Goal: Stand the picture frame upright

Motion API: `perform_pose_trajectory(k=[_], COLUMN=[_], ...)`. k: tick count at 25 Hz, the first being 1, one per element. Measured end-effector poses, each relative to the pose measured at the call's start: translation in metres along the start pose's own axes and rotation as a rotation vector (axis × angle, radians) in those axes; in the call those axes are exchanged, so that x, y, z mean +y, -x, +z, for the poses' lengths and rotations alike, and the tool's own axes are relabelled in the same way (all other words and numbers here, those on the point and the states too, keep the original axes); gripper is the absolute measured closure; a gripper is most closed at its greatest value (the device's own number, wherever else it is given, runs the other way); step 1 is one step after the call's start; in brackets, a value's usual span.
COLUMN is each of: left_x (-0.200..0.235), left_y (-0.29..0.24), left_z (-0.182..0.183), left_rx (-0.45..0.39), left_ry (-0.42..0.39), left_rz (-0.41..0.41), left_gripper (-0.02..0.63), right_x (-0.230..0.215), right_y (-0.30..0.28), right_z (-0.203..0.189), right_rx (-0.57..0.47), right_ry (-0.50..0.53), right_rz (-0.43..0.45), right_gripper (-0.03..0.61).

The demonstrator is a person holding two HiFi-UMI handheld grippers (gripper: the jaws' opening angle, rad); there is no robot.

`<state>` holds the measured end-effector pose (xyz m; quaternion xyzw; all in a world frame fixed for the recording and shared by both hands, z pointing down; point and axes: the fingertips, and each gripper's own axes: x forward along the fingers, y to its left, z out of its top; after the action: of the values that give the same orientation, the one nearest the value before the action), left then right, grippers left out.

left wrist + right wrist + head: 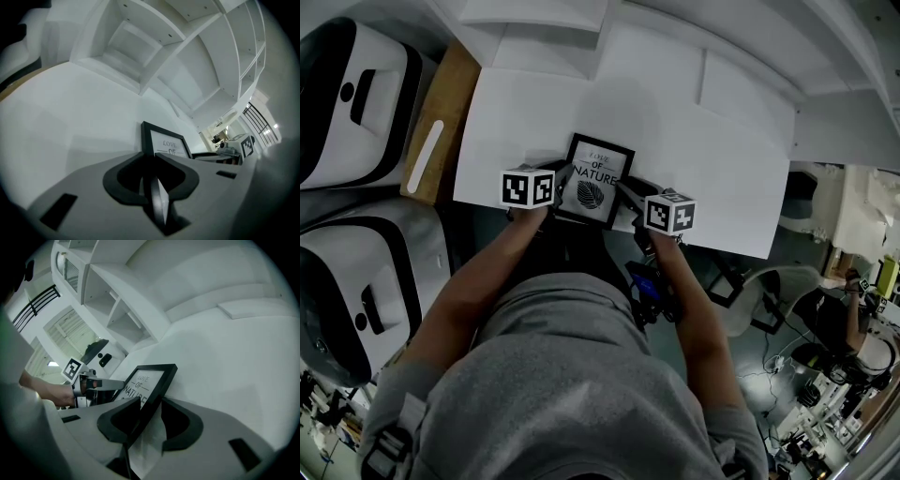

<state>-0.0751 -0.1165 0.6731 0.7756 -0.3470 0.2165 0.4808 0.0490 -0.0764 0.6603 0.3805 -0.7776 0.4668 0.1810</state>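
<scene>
1. Even overhead light fills my head view; the white tabletop [703,150] glares, its surroundings dim.
2. My gripper views bulge, corners black; the black picture frame [147,385] blurs up close.

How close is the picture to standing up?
Done: both have hold, the left gripper and right gripper clamped on opposite side edges of the picture frame. In hand: it looks tilted over the white table, not upright. Left: stand it straight and let go.

Dressed in a grey short-sleeved shirt [562,375], with pale grey, black-rimmed left tool [562,180] and right tool [626,194] each bearing a white cube [528,187] of black square markers.
</scene>
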Motion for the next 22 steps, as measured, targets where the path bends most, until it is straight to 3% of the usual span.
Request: perform_pose_trajectory(k=[8,22], left_x=[-0.001,0.003], left_y=[0.002,0.02], left_z=[0.002,0.0], left_rx=[-0.032,-0.093], left_ry=[0.033,0.012], left_rz=[-0.015,-0.021], left_gripper=[0.54,0.535], right_x=[0.002,0.018], right_y=[0.003,0.004], right_z=[0.012,0.03], right_rx=[-0.004,0.001], right_ry=[0.021,0.058], right_rz=[0.011,0.067], right_gripper=[0.443,0.459])
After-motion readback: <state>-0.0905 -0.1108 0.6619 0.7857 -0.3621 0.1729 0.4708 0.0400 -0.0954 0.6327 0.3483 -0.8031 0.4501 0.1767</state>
